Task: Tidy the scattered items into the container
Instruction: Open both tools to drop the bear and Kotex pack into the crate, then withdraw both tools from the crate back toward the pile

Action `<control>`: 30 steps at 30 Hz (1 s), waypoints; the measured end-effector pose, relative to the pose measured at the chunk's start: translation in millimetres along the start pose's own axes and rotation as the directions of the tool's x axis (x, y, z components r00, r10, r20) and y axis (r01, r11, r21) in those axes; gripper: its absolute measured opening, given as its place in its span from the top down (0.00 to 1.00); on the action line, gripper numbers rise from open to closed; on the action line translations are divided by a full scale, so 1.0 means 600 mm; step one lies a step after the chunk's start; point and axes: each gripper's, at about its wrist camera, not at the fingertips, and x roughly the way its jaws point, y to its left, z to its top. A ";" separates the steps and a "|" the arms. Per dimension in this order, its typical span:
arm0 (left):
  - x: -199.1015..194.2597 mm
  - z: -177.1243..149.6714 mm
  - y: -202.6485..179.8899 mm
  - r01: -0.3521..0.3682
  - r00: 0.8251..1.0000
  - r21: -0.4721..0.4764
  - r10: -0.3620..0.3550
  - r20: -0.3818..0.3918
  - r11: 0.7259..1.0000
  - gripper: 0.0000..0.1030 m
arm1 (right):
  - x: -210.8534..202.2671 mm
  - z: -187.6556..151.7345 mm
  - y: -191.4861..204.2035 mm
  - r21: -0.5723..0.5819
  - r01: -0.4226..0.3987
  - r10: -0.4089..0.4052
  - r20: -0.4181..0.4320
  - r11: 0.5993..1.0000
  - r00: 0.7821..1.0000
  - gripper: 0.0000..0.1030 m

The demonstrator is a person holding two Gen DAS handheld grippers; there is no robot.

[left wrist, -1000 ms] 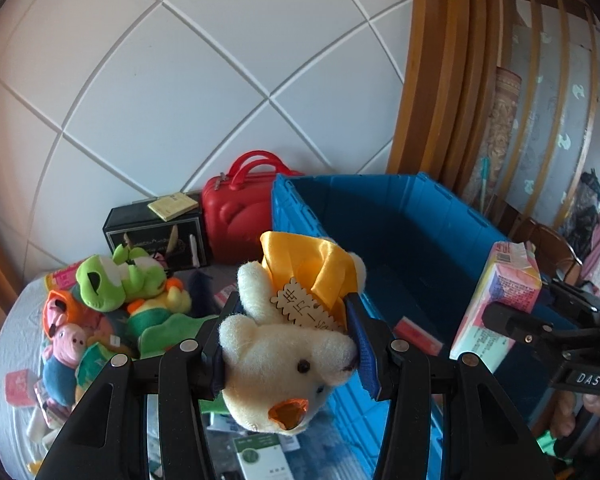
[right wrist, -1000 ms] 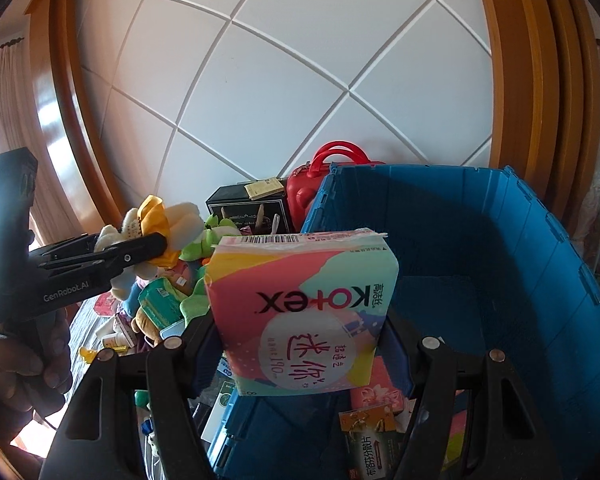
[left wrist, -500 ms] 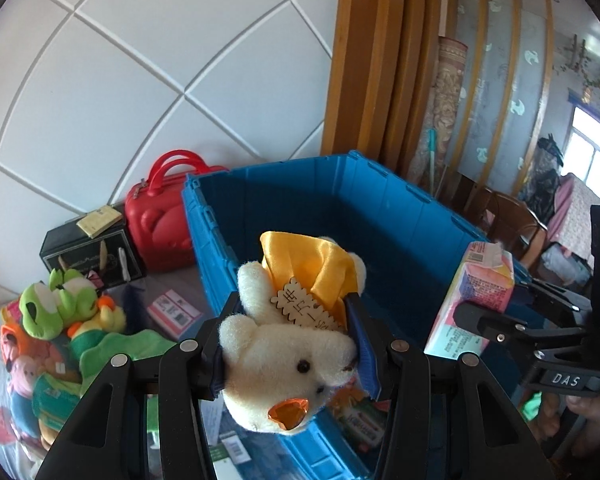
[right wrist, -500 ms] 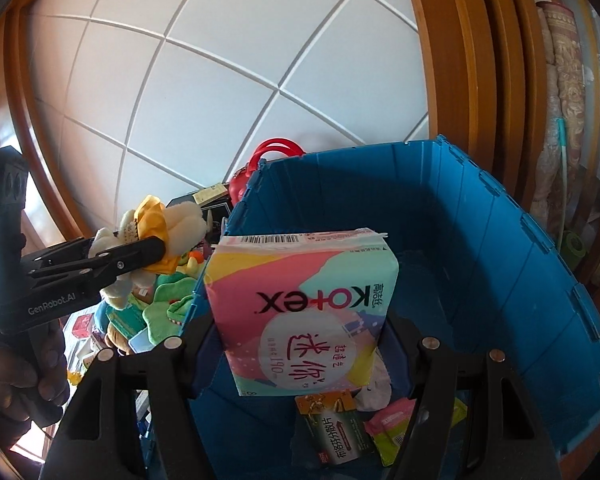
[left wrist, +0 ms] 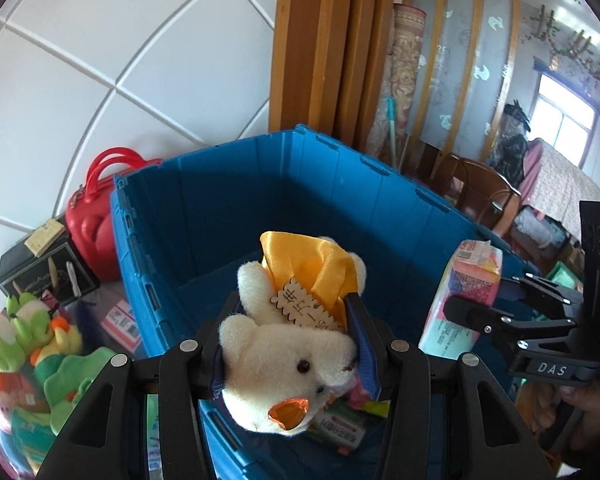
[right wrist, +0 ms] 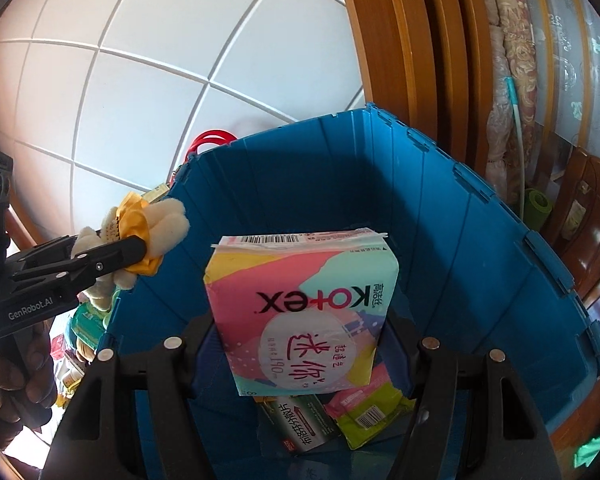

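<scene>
My left gripper (left wrist: 292, 344) is shut on a cream plush bear (left wrist: 288, 364) with a yellow bow and a wooden tag, held above the near left rim of the blue crate (left wrist: 228, 208). My right gripper (right wrist: 304, 344) is shut on a pink and mint Kotex pack (right wrist: 304, 304), held over the open crate (right wrist: 480, 248). The pack also shows in the left wrist view (left wrist: 464, 296), and the bear in the right wrist view (right wrist: 140, 232). Several packets (right wrist: 360, 416) lie on the crate floor.
Left of the crate stand a red case (left wrist: 96, 216) and a black box (left wrist: 40, 268). Green and orange plush toys (left wrist: 32, 340) and small packets lie in a pile at the far left. Wooden frames and a chair (left wrist: 484, 188) stand behind the crate.
Both grippers have moved right and forward with their loads. The bear went from beside the crate's left wall to above its rim; the pack now hangs over the crate's inside.
</scene>
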 end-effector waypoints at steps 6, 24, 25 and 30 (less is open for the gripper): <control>0.027 0.008 -0.022 0.033 0.999 0.033 -0.033 -0.023 0.999 0.52 | 0.002 -0.009 -0.029 0.033 0.047 -0.047 -0.019 0.998 0.999 0.35; 0.028 0.004 -0.034 0.049 0.999 0.021 -0.049 -0.017 0.999 0.19 | -0.001 -0.002 -0.038 0.022 0.083 -0.083 -0.013 0.996 0.996 0.19; 0.027 0.003 -0.034 0.048 0.999 0.022 -0.048 -0.016 0.999 0.19 | -0.002 -0.002 -0.038 0.022 0.082 -0.081 -0.012 0.996 0.997 0.19; 0.021 -0.001 -0.036 0.042 0.999 0.022 -0.042 -0.014 0.999 0.19 | -0.005 -0.003 -0.032 0.017 0.072 -0.072 -0.008 0.997 0.997 0.19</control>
